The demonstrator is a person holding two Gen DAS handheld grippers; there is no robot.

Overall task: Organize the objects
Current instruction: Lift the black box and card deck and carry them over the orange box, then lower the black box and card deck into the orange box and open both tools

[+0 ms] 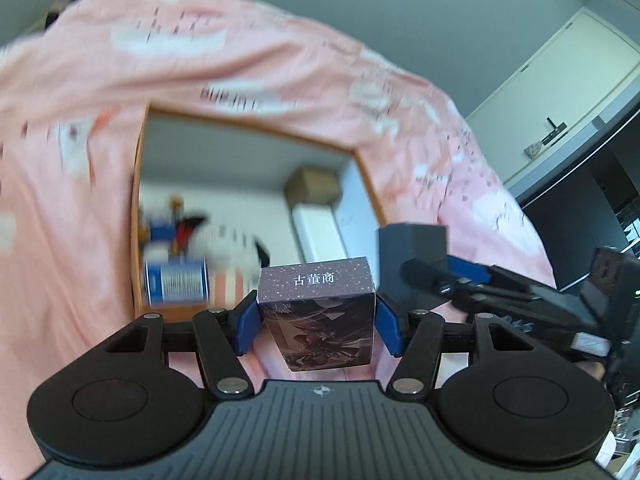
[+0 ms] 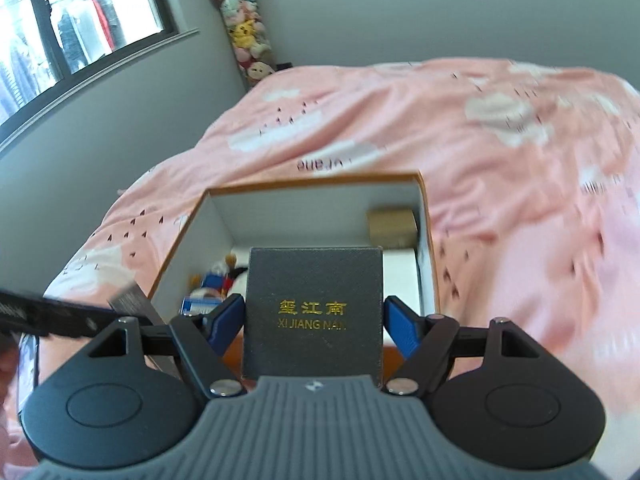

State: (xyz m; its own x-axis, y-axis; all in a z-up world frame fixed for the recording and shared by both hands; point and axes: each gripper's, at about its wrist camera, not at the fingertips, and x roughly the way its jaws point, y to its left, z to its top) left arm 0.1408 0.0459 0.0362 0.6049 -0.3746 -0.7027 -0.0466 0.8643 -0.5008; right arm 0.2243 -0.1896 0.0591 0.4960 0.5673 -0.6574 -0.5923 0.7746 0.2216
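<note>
carrying two boxes toward the open orange-edged cardboard bin [image 2: 424, 208] on the pink bedspread [image 2: 500, 152]: left gripper [image 1: 316, 318] clamps a purple card box [image 1: 320, 312], right gripper [image 2: 314, 324] clamps a dark square box [image 2: 314, 308]. lower each level into bare floor space.

Your way into the open box [image 2: 424, 216] is clear along its far left, while a brown carton [image 2: 391, 222], a white case [image 1: 318, 232] and toys [image 1: 180, 240] crowd the rest.

Plush toys [image 2: 245, 28] by window [image 2: 60, 32]; white cabinet [image 1: 576, 92].
</note>
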